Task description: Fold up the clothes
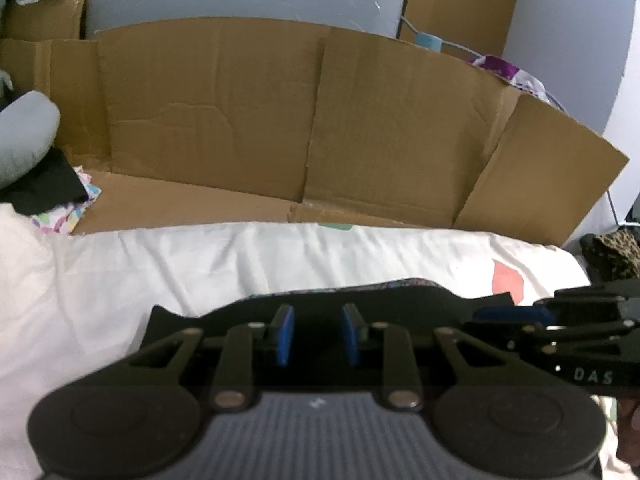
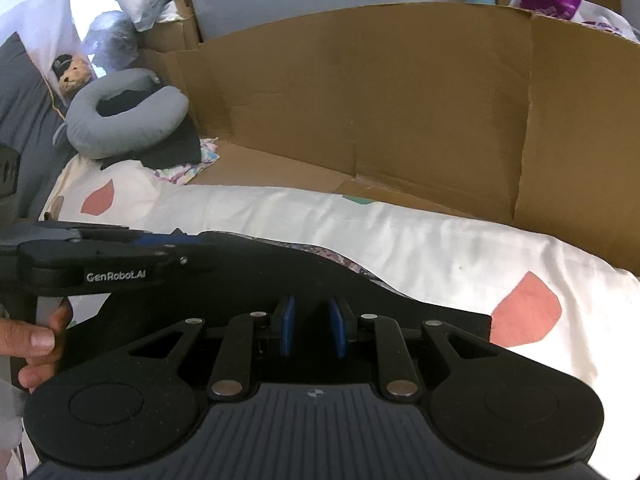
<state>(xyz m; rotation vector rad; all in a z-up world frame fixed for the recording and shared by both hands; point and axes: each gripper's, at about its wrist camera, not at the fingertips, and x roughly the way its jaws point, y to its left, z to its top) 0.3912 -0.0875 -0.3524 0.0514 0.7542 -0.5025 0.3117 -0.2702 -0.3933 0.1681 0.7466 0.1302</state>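
Both tools are low over the bed, side by side. The dark garment (image 1: 328, 304) lies flat on the white sheet (image 1: 120, 280), spread wide beneath and just ahead of the tools. In the left wrist view, the left tool (image 1: 316, 334) sits at 6 o'clock with its blue pads (image 1: 283, 336) a narrow gap apart; the black cloth lies under and beyond them, and I cannot tell whether they pinch any of it. The right tool (image 1: 516, 314) comes in from 3 o'clock, touching or just above the garment's right end. In the right wrist view, the right tool's pads (image 2: 287, 328) also stand slightly apart over the cloth, grip unclear. The left tool (image 2: 160, 240) reaches in from 9 o'clock, a hand (image 2: 36, 344) wrapped on its handle. A cardboard box (image 2: 400, 100) stands at 12 o'clock, and a grey neck pillow (image 2: 120, 120) rests at 10 o'clock.
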